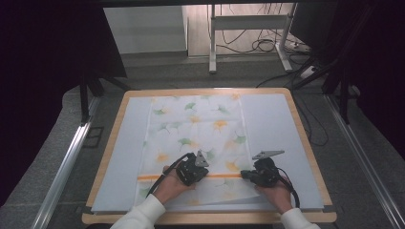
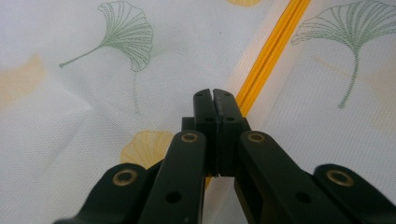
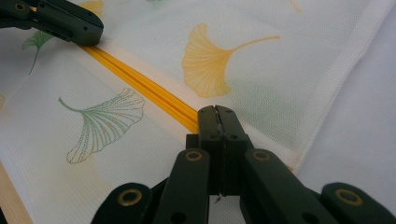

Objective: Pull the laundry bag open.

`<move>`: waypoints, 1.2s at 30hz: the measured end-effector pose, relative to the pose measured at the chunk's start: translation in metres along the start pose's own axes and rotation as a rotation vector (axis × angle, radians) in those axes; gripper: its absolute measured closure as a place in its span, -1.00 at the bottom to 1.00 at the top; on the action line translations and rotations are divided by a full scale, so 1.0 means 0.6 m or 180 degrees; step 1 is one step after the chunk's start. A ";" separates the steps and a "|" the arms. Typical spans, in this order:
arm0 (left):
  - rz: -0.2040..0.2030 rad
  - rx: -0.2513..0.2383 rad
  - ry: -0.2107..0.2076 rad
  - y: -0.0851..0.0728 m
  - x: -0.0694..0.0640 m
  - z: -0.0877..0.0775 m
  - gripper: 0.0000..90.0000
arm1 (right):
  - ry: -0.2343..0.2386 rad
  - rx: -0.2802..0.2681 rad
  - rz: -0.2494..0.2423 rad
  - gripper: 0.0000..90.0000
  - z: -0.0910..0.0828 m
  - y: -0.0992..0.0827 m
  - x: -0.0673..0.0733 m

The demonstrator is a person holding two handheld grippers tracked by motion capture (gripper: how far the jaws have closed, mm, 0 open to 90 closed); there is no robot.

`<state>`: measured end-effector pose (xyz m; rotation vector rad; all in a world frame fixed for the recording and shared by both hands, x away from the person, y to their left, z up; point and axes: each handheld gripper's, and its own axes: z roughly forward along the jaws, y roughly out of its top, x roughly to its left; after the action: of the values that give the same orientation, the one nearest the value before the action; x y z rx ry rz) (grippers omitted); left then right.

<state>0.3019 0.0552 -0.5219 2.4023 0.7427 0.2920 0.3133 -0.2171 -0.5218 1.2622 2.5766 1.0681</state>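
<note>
Leaf-print cloth [image 1: 196, 129] on white sheet [image 1: 272, 124], wooden table [image 1: 305, 138], both jaws closed on yellow stripe [image 3: 140, 84]

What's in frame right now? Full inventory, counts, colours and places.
cloth: 1, white with green and orange ginkgo leaves, spread flat mid-table
orange stripe: 1, runs across the cloth near its front edge
white sheet: 1, under the cloth, covers the tabletop
table: 1, light wood rim
desk frame: 1, white, on the floor behind the table
cables: several, dark, on the floor at the back
hands: 2, white sleeves, at the front edge
left gripper: 1, black, fingers shut, at the stripe
right gripper: 1, black, fingers shut, at the stripe near the cloth's right edge
</note>
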 end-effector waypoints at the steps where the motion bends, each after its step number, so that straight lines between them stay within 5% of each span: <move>1: -0.0016 0.0007 0.0000 -0.001 0.002 -0.001 1.00 | 0.0001 -0.0001 0.0001 0.99 0.000 0.000 0.000; 27: -0.0198 0.0052 0.0060 -0.038 0.024 -0.027 1.00 | -0.0004 -0.0022 0.0003 0.99 0.000 -0.002 0.000; 36: -0.0151 0.0091 0.0149 -0.051 0.026 -0.037 1.00 | -0.0003 -0.0039 -0.0007 0.99 0.000 -0.003 0.000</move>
<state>0.2930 0.0955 -0.5222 2.4082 0.8288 0.3211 0.3120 -0.2178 -0.5228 1.2564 2.5662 1.0812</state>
